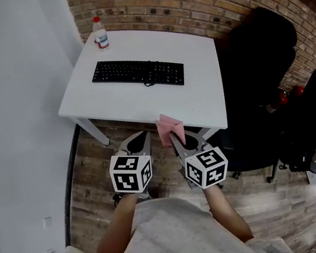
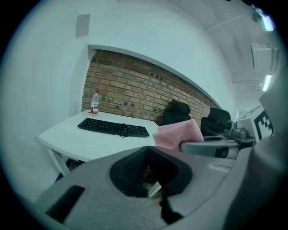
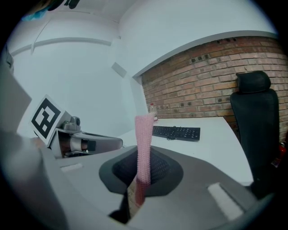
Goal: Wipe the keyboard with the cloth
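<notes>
The pink cloth (image 3: 144,143) stands up, pinched tight in the jaws of the right gripper (image 1: 175,137). Beside it, the left gripper (image 1: 145,136) has its jaws closed on nothing. The keyboard (image 1: 137,73) lies well ahead of the 2 grippers on the white counter (image 1: 201,94). Its long side runs left to right, so the cloth likely needs a forward reach.

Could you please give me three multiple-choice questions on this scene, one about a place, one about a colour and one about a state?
1. Where does the bottle stand?
A) at the table's far left corner
B) on a shelf
C) in a sink
2. What colour is the cloth?
A) blue
B) pink
C) white
3. How are the right tongs?
A) open, empty
B) shut on the cloth
C) shut on the bottle
Answers: 1 A, the head view shows it there; 2 B, it shows pink in every view; 3 B, the cloth stands clamped between the jaws.
</notes>
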